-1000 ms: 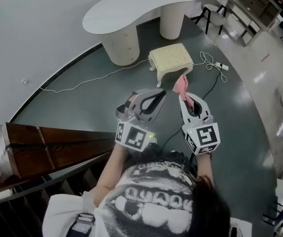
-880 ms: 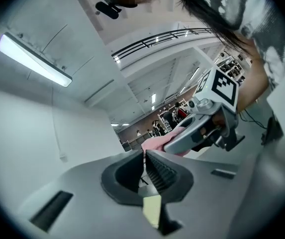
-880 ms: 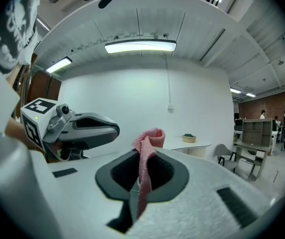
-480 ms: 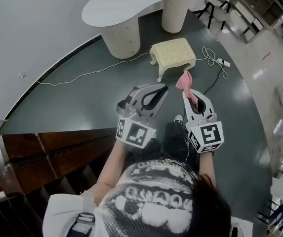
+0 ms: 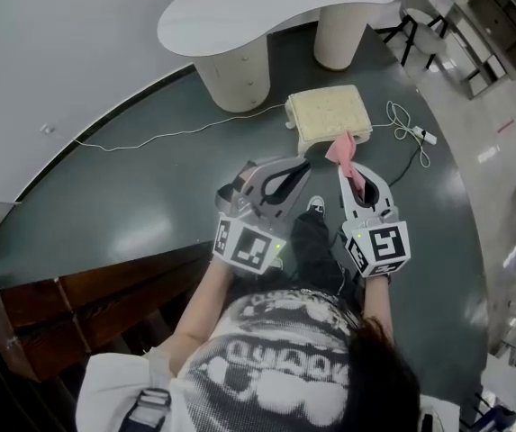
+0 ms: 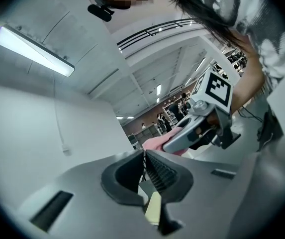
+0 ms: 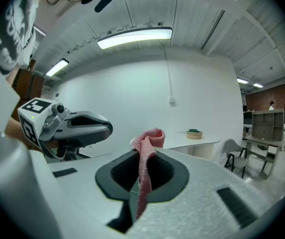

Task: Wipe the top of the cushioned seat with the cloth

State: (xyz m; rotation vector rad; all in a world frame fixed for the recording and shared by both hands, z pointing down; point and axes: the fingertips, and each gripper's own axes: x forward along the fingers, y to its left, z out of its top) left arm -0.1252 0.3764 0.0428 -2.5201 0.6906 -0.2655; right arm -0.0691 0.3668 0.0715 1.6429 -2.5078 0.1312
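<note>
Pink cloth (image 7: 143, 176): soft, loose-knit and light. It's pinched in my right gripper (image 5: 349, 171), with a limp end flopping up and over in front.
Right jaws: clamped hard on a fold of that cloth, nothing else in there.
Left gripper (image 5: 299, 166): jaws pressed together with nothing between them, held beside the right one.
Handling: I reckon this cloth will bunch and drag rather than glide. A bite on a thick fold, like I've got, should hold, while a single edge could pull free under rubbing.
Seat (image 5: 330, 113): cream cushion with a textured top, standing on the dark floor (image 5: 131, 205) just ahead of my grippers. I see no contact with the cloth yet.
Seat feel: padded, so it should give under pressure, and it looks light enough to scoot. I'd press gently.
Table (image 5: 239, 12): white and curved, beyond the seat.
</note>
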